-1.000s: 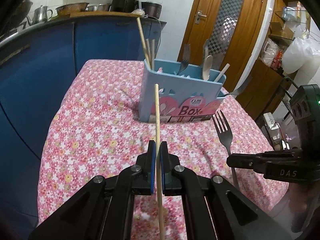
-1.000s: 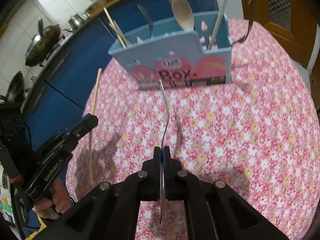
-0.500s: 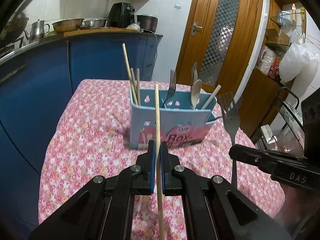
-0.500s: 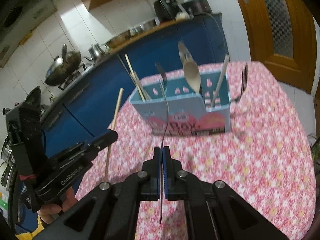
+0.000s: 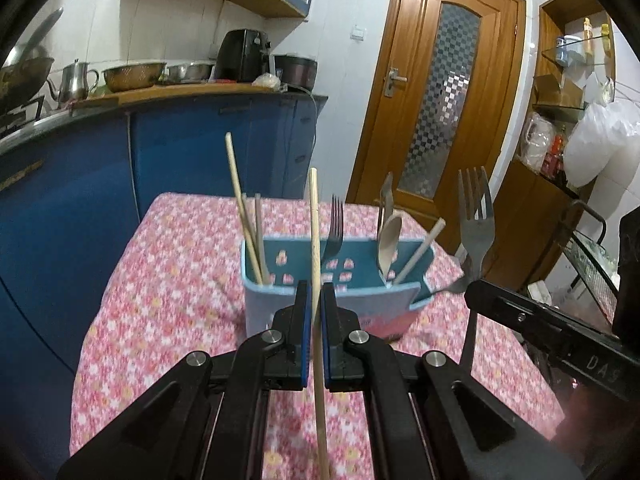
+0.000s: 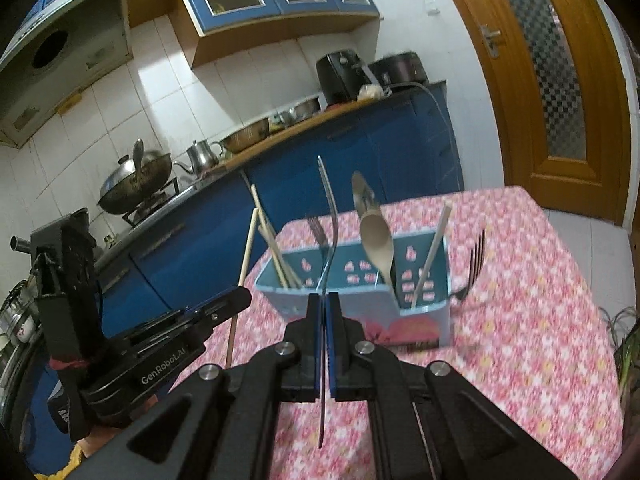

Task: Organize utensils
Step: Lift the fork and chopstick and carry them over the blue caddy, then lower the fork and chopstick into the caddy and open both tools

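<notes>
A light blue utensil box (image 5: 332,312) (image 6: 352,304) stands on the flowered tablecloth (image 5: 176,272), with chopsticks, a fork and spoons upright in it. My left gripper (image 5: 314,292) is shut on a wooden chopstick (image 5: 314,220) that stands upright in front of the box. My right gripper (image 6: 324,304) is shut on a metal fork (image 6: 329,216), seen edge-on, also in front of the box. In the left wrist view the same fork (image 5: 475,216) rises above the right gripper (image 5: 474,286). In the right wrist view the chopstick (image 6: 247,248) sticks up from the left gripper (image 6: 240,296).
A blue kitchen counter (image 5: 120,152) with a kettle, bowls and appliances runs behind and left of the table. A wooden door (image 5: 444,92) is behind the table. A second fork (image 6: 476,256) leans at the box's right side. Shelves and bags (image 5: 592,148) stand at the right.
Both grippers have risen and tilted up, so the box now sits lower and more level in view. The chopstick and the fork stay gripped.
</notes>
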A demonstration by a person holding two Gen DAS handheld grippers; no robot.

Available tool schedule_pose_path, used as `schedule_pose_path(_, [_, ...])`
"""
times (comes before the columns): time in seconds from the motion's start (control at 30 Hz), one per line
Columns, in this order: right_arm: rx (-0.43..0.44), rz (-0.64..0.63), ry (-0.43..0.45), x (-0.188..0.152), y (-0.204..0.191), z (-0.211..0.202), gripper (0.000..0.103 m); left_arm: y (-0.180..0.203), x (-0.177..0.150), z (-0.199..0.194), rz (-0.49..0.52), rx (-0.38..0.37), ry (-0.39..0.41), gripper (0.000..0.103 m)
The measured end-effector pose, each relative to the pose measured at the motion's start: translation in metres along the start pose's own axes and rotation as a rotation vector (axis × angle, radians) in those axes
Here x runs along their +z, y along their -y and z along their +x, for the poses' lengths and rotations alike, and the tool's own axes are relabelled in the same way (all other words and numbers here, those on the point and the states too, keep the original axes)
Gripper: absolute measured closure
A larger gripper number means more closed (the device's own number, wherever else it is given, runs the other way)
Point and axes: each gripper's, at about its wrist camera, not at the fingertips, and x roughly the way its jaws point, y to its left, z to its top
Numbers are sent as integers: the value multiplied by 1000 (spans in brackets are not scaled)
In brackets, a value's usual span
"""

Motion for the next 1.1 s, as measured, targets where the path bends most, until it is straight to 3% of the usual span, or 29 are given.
schedule_pose_path(0.4, [-69, -87, 171, 40, -1, 21, 100, 9, 51, 10, 59, 13, 236, 101])
schedule_pose_path(0.6, [-118, -116, 224, 51, 7, 34, 100, 5, 64, 31, 50, 14, 313, 101])
schedule_pose_path(0.93, [-155, -153, 255, 50, 24, 62, 100, -6, 54, 69, 50, 66, 354, 101])
schedule_pose_path(1.1, [-153, -169, 226, 39, 28, 76, 100, -9, 40, 83, 53, 71, 326, 101])
